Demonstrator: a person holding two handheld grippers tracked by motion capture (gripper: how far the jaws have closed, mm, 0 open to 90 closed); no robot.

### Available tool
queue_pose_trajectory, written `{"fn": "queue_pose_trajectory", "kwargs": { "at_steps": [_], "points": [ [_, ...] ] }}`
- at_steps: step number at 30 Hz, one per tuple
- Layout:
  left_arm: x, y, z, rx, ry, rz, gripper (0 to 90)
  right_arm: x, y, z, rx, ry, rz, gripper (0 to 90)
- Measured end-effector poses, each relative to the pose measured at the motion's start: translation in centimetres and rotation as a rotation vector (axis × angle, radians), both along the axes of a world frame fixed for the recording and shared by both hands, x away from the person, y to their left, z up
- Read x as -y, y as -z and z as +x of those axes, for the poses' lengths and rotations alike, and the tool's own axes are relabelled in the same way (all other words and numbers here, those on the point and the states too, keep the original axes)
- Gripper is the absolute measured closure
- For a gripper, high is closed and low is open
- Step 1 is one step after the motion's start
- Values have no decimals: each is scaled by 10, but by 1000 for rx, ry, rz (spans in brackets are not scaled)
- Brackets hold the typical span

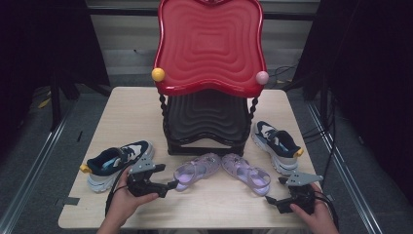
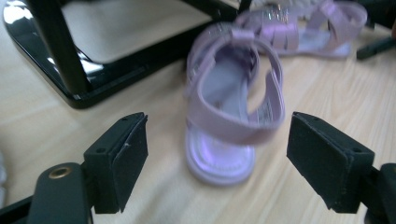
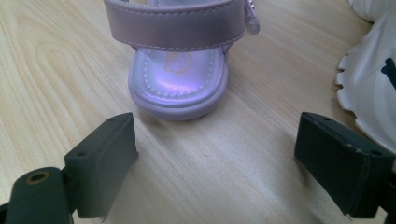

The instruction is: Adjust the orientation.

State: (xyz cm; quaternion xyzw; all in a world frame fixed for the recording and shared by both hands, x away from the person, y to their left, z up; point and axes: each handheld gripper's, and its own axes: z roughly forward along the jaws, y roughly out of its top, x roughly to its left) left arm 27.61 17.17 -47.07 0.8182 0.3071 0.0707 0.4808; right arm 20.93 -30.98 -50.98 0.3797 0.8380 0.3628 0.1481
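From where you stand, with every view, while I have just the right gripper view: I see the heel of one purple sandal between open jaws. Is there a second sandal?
Observer: Yes. A left sandal lies beside your right sandal, toes nearly meeting in front of the rack.
Operator: What is the rack like?
Observer: Two tiers, a red tray above a black one.
Operator: And the white sole at my right edge?
Observer: A navy and white sneaker; its mate lies at the table's left.
Operator: Where is the left gripper?
Observer: The left gripper is open, with the left sandal's heel end between its jaws, untouched.
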Motion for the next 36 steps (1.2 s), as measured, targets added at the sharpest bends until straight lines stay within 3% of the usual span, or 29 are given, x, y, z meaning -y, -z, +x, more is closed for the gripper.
{"fn": "queue_pose_trajectory", "kwargs": {
  "at_steps": [6,14,21,27,29,31,36],
  "points": [
    [9,-5,10,28,-37,-14,234,0,0,0,1,-1,0,121],
    [27,0,23,46,-62,-34,276,0,0,0,1,-1,0,121],
    [35,6,30,52,-69,6,318,0,0,0,0,-1,0,121],
    [36,12,31,46,-65,15,389,0,0,0,0,0,0,121],
    [38,12,32,55,-58,27,404,0,0,0,0,0,0,121],
    [41,12,33,55,-52,14,427,0,0,0,1,-1,0,121],
    [47,14,35,50,-25,49,492,0,0,0,0,0,0,121]
  ]
}}
